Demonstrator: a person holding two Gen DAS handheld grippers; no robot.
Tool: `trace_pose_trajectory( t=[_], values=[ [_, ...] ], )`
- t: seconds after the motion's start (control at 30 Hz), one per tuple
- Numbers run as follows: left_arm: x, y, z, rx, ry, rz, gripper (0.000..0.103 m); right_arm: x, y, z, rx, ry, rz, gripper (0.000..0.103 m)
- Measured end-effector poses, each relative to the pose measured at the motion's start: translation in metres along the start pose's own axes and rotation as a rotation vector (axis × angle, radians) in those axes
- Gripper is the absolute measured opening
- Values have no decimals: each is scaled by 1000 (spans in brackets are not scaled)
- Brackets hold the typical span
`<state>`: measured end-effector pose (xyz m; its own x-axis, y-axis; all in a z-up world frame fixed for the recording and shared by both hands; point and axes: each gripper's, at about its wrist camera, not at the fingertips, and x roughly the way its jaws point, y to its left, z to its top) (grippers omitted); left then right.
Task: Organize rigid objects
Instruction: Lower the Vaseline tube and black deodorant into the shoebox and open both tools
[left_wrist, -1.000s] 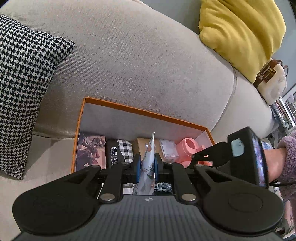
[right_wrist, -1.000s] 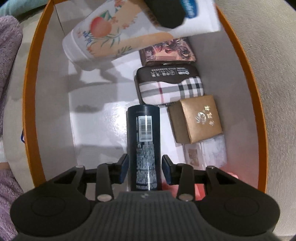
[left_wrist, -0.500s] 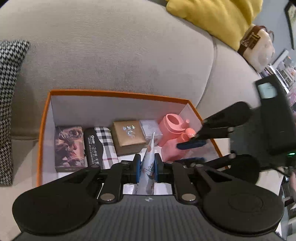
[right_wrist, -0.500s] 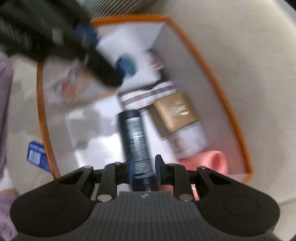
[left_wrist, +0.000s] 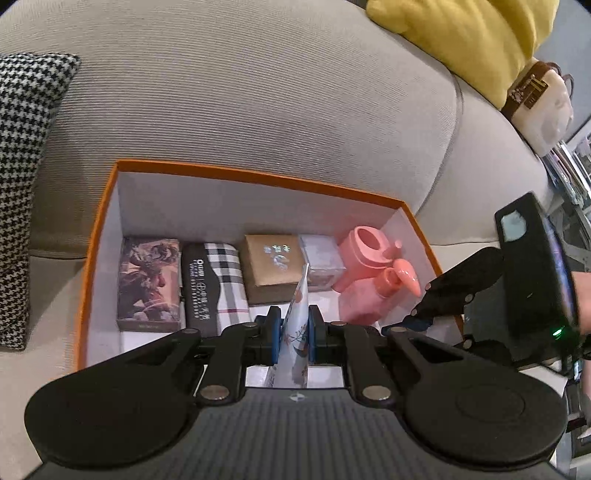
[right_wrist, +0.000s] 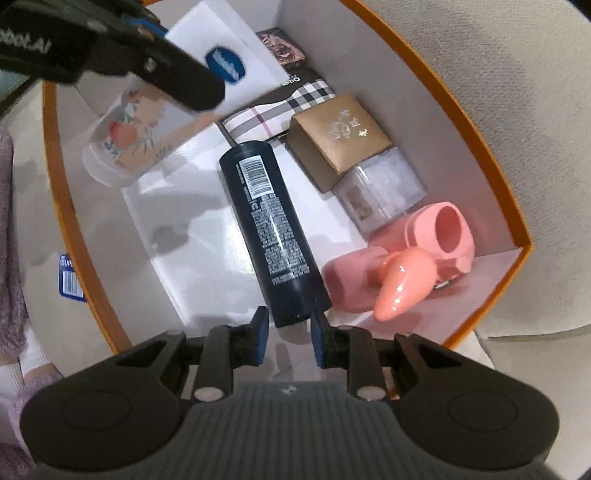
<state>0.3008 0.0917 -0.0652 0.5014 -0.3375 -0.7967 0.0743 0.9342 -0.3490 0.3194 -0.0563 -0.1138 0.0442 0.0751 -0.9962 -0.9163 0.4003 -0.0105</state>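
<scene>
While the left gripper (left_wrist: 294, 334) stays out of it with its pads pinched on the flat end of a peach-printed tube (left_wrist: 297, 325) above the orange box (right_wrist: 491, 162), the right gripper (right_wrist: 289, 334) points down into that box. Its fingers stand narrow and apart at the near end of a dark blue bottle (right_wrist: 271, 227), which lies on the white floor beside a brown box (right_wrist: 338, 138), a clear case (right_wrist: 382, 188) and a pink bottle (right_wrist: 369, 280)
</scene>
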Motion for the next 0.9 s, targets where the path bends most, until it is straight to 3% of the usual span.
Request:
trace_pose_trajectory(
  t=[0.13,0.43,0.47,0.63,0.77,0.9],
  values=[
    [-2,3,-1,-2,3,-12,16,12,3,3,-38,39,-69,25],
    [-1,12,0,-32,8,-20,16,13,4,3,-121,70,-107,22],
    [-1,13,1,-32,7,-20,16,11,5,3,-129,61,-111,18],
    [2,16,5,-21,26,3,16,-8,5,10,-75,-52,-7,19],
    [4,16,6,-5,34,17,16,-7,14,25,-81,-122,13,30],
    [4,19,7,-3,36,26,16,6,18,43,-105,-138,12,37]
  ],
)
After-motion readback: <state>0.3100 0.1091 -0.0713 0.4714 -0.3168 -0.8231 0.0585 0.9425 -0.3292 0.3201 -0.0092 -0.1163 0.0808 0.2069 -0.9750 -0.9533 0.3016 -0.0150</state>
